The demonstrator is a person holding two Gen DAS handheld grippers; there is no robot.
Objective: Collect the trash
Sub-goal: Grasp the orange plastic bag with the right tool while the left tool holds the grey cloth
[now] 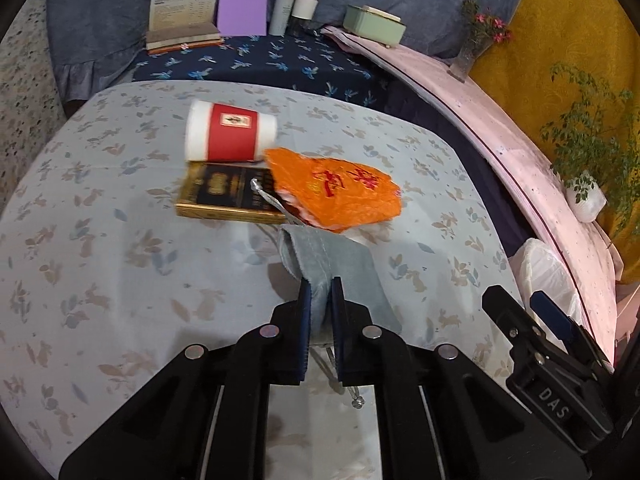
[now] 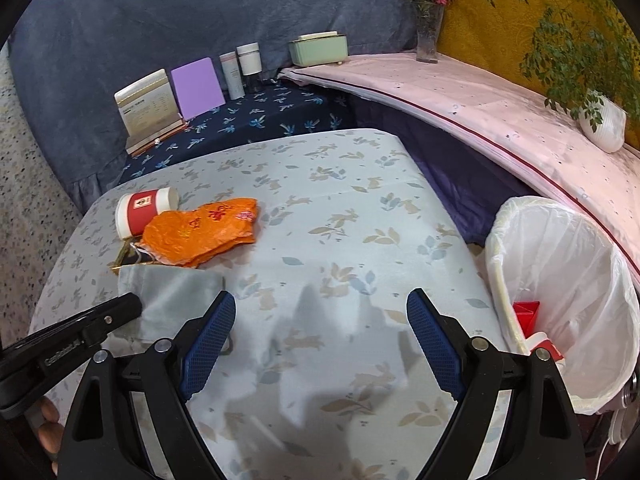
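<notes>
My left gripper [image 1: 320, 292] is shut on a grey fabric pouch [image 1: 332, 264], which also shows in the right wrist view [image 2: 172, 300] on the floral table cover. Beyond it lie an orange plastic wrapper [image 1: 340, 192] [image 2: 204, 228], a dark gold-edged box [image 1: 224, 196] and a red and white paper cup [image 1: 230, 132] [image 2: 144, 210] on its side. My right gripper [image 2: 320, 312] is open and empty over the bare table, apart from the trash. The left gripper [image 2: 100, 328] shows at the left of the right wrist view.
A bin with a white liner [image 2: 568, 280] stands at the table's right edge and holds red scraps [image 2: 528, 316]. A pink-covered ledge [image 2: 480, 108] carries a vase [image 2: 428, 36] and a potted plant [image 2: 600, 120]. Books, bottles and a green box [image 1: 372, 24] stand at the back.
</notes>
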